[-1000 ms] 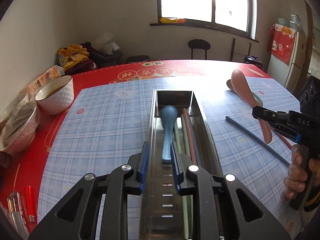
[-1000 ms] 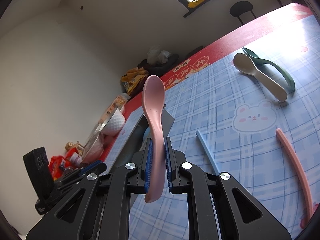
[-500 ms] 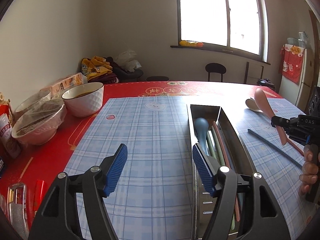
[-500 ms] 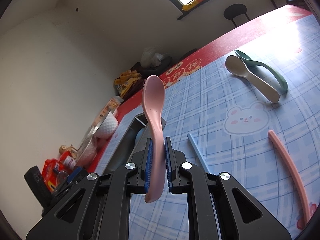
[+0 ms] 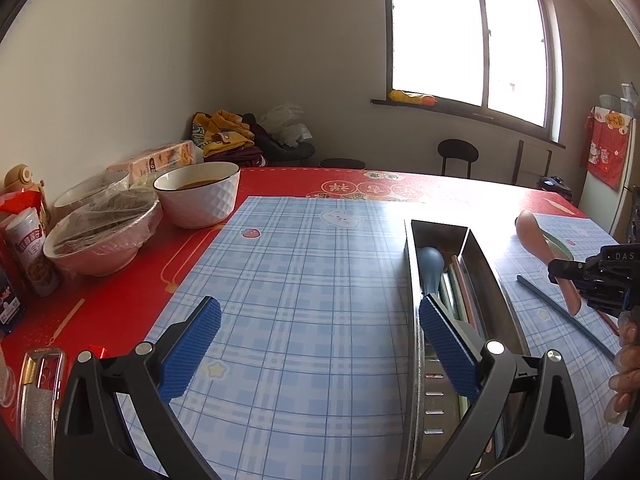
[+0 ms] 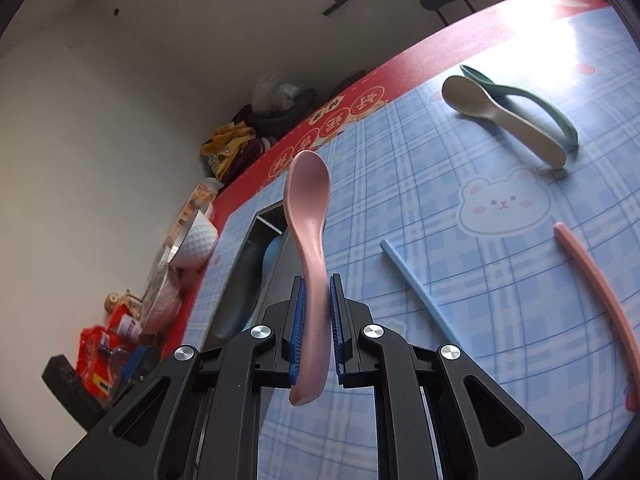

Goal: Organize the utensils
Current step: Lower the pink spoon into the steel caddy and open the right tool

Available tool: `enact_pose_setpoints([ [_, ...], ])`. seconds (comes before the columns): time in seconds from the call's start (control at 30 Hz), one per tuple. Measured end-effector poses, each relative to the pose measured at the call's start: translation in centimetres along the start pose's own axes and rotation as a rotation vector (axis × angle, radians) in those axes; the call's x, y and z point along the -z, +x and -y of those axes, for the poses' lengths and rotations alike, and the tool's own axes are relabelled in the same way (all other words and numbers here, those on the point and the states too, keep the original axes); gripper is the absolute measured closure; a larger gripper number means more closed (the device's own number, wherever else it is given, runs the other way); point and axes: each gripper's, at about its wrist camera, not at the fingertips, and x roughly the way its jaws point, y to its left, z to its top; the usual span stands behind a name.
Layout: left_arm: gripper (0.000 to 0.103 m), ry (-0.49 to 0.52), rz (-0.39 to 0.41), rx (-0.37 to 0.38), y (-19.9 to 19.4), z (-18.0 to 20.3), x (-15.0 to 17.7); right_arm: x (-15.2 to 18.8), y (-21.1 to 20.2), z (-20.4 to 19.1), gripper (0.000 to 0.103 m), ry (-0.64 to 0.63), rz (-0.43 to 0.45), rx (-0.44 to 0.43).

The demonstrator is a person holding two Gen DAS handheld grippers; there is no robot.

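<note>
Left gripper (image 5: 316, 350) wide open; right gripper (image 6: 317, 320) closed, raised, tilted.

daylight from window (image 5: 468, 36), blown out | glare on far tablecloth (image 6: 560, 28) | walls dim, soft shadows | heavy fisheye bend + dark vignette at corners | pink spoon (image 6: 308, 240) sharp, bkgd slightly soft
</note>
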Motion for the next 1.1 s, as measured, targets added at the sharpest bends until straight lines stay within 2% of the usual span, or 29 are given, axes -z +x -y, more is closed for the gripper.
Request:
enact_pose_setpoints([
  [0.2,0.006,-0.046,-0.023,0.008,0.5,-0.9,0.0,1.0,3.1,-4.5,0.091,0.057,-0.052,-0.062],
  [0.3,0.006,-0.083,-0.035,0.015,0.8,-1.7,0.0,1.3,5.1,-6.0,0.091,0.089,-0.079,-0.057],
  [0.47,0.006,-0.106,-0.044,0.022,1.0,-2.1,0.1,1.7,7.9,-7.9,0.091,0.081,-0.106,0.020],
  [0.6,0.006,-0.110,-0.044,0.024,0.8,-2.1,0.2,1.5,9.3,-7.9,0.091,0.091,-0.101,0.094],
  [0.87,0.006,-0.109,-0.046,0.024,0.8,-2.0,0.2,1.4,10.2,-8.1,0.091,0.086,-0.117,0.148],
  [1.1,0.006,-0.113,-0.048,0.025,0.7,-2.0,0.2,1.2,11.2,-9.5,0.090,-0.002,-0.133,0.213],
])
